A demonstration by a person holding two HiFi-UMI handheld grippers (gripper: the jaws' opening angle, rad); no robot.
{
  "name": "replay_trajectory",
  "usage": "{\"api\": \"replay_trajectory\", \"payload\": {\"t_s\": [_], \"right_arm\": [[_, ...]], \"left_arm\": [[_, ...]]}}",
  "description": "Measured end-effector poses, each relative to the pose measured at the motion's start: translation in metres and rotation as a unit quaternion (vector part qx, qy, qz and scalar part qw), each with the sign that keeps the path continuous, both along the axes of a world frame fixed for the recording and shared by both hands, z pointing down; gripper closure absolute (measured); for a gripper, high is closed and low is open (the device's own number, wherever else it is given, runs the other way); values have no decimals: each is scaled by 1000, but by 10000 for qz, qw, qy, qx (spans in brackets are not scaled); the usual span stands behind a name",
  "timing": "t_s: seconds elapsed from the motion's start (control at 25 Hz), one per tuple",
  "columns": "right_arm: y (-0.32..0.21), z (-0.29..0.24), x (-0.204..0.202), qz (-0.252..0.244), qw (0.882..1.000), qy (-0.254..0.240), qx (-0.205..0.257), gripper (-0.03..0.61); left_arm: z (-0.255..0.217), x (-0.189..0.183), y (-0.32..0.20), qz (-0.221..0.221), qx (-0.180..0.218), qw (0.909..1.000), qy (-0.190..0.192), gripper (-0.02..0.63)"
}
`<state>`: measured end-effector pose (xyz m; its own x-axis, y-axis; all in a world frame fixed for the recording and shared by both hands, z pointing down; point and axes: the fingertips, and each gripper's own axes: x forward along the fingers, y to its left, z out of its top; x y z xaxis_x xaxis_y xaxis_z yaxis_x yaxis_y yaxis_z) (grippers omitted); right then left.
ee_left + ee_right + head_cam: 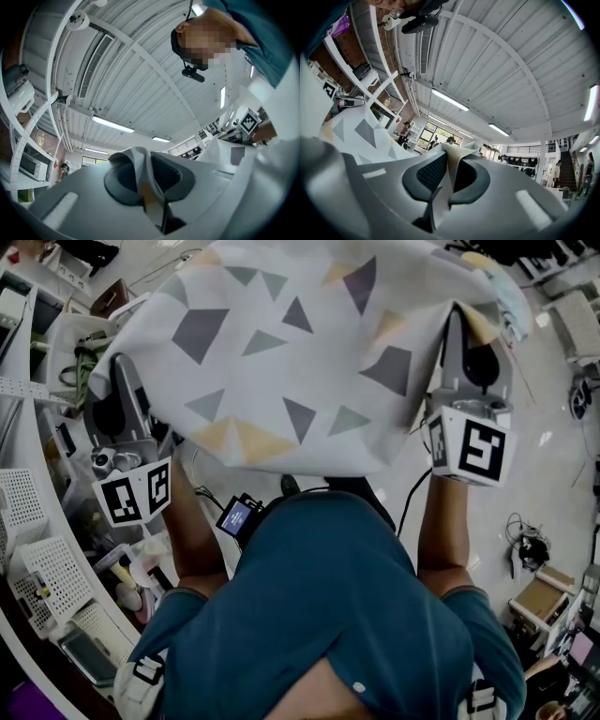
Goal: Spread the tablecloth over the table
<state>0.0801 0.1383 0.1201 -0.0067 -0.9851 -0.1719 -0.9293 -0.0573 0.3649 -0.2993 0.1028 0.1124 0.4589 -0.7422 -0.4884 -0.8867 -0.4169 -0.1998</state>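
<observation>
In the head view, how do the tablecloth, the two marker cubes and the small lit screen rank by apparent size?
1. The tablecloth, clearly largest.
2. The right marker cube and left marker cube: nearly alike, so not ranked.
3. The small lit screen, smallest.

You're standing in a big open workroom, more lab or workshop than home. Above you runs a ribbed white ceiling point(511, 70) with long strip lights point(450, 100) and a slatted air vent point(96, 58); a brick wall point(344, 51) shows at one side. White perforated shelves point(52, 577) crowd your left, packed with gear, and a microwave point(29, 163) sits on a rack. Cables point(525, 545) and a cardboard box point(539, 601) lie on the glossy floor point(553, 446) — and across the hall, people point(404, 133) stand by tall windows point(433, 136), with a staircase point(567, 176) off to the side.
</observation>
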Motion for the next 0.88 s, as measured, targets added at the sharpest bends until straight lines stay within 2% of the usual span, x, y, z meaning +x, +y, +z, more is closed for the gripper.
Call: {"api": "replay_trajectory", "payload": {"t_s": [0.2,0.72,0.88], "right_arm": [[-37,14,17,-253,9996,-118,-90,556],[-132,38,107,-890,9950,-409,-211,555],[-154,47,119,-1042,9931,-462,-263,556]], "left_arm": [[5,13,-21,-258,-100,9996,-80,574],[15,96,-76,-905,-343,9950,-251,574],[22,106,-89,-1068,-429,9930,-255,574]]}}
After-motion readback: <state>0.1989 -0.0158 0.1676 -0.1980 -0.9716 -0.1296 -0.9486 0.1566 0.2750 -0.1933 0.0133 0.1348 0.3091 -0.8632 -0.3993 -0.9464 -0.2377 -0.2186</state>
